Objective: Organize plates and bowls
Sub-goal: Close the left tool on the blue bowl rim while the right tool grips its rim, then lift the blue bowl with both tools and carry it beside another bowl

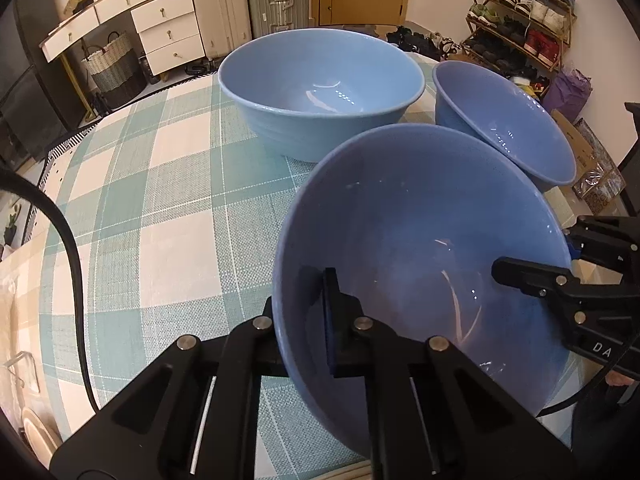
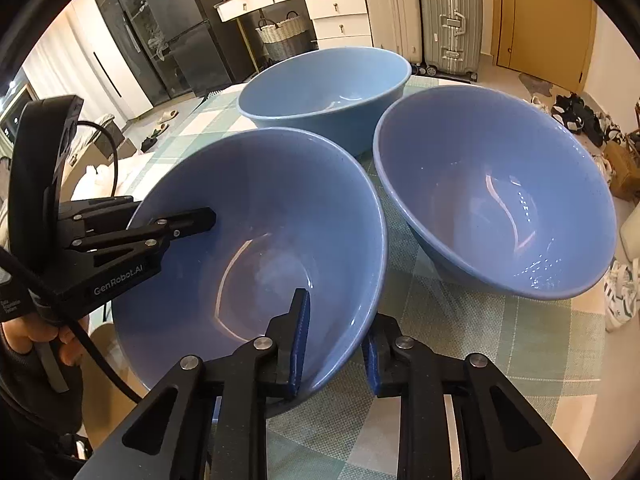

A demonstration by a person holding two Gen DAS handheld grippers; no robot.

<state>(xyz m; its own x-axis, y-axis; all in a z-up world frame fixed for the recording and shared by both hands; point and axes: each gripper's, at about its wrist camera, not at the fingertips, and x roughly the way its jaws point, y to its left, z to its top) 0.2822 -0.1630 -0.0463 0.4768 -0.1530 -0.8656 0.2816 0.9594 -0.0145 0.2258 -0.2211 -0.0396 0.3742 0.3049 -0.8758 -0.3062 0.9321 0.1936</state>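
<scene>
Nothing stacked yet, three bowls apart.
Left gripper (image 1: 306,320) and right gripper (image 2: 336,344) both clamp near bowl (image 1: 420,248) rim; big bowl (image 1: 320,84) behind it.

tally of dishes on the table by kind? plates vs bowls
Blue bowls: 3, namely the near bowl, gripped at its rim by the left gripper and the right gripper, the wide far bowl and the right-hand bowl
Plates: 0 on the checked tablecloth
Total: 3
</scene>
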